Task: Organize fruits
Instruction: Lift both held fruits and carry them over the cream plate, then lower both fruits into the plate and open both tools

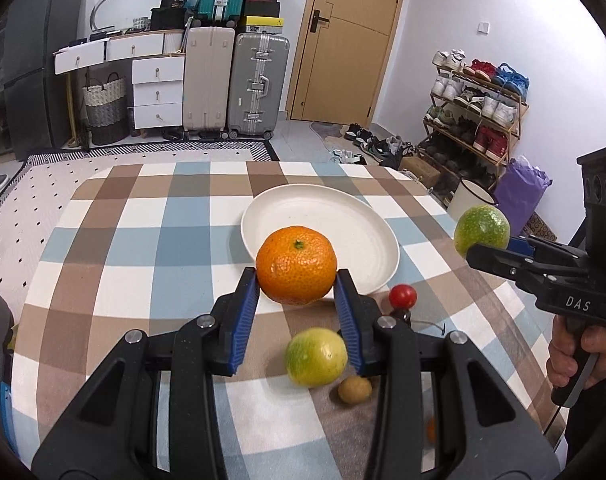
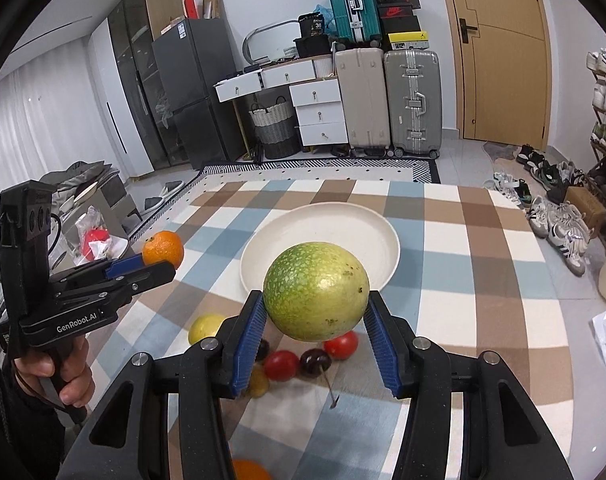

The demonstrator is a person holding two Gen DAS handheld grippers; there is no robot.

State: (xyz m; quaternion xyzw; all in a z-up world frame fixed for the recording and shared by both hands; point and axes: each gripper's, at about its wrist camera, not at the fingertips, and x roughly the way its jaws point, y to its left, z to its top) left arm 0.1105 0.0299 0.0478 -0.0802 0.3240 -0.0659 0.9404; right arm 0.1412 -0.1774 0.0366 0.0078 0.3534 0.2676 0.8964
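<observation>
My left gripper (image 1: 296,280) is shut on an orange mandarin (image 1: 297,265) and holds it above the table, just in front of the empty white plate (image 1: 355,232). My right gripper (image 2: 316,308) is shut on a speckled green fruit (image 2: 316,291), also held above the table before the plate (image 2: 367,236). Each gripper shows in the other's view: the right one with the green fruit (image 1: 481,229), the left one with the mandarin (image 2: 163,249). On the checked cloth below lie a yellow-green citrus (image 1: 316,356), a small brownish fruit (image 1: 355,389), red tomatoes (image 2: 281,365) and a dark cherry (image 2: 315,357).
The table has a checked cloth (image 1: 123,264). Beyond it stand suitcases (image 1: 235,84), white drawers (image 1: 157,92), a wooden door (image 1: 343,40) and a shoe rack (image 1: 475,116). An orange fruit (image 2: 249,470) lies near the table's front edge.
</observation>
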